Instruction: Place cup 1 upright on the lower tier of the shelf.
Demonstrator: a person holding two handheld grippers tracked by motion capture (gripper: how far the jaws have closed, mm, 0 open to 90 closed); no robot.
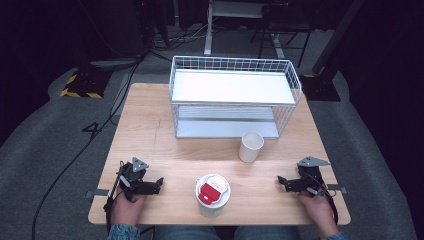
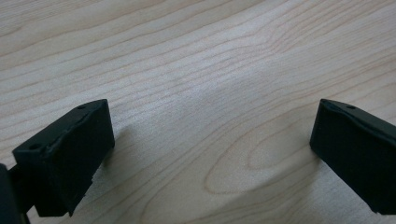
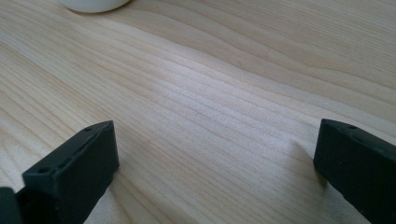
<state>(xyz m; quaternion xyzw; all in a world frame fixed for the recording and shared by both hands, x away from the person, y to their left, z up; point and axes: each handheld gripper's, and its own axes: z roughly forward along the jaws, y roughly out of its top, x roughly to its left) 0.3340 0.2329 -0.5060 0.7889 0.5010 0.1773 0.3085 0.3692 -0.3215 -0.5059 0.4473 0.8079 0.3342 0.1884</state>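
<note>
Wide-open left gripper (image 2: 212,154) over bare table (image 2: 196,70); right gripper (image 3: 215,168) equally wide, facing cup (image 3: 93,4).

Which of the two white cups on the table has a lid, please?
The near cup, between the grippers, has a white-and-red lid; the cup by the rack stands open.

The wooden table (image 1: 150,125) bears a wire rack (image 1: 232,97), white cup (image 1: 250,146) and red-lidded container (image 1: 213,195).

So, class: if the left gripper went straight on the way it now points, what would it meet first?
Probably the lidded cup. In the high view the open left gripper lies low on the table, pointing across at the cup with bare wood between. Its own view looks down at wood, so it may scrape the table first.
</note>
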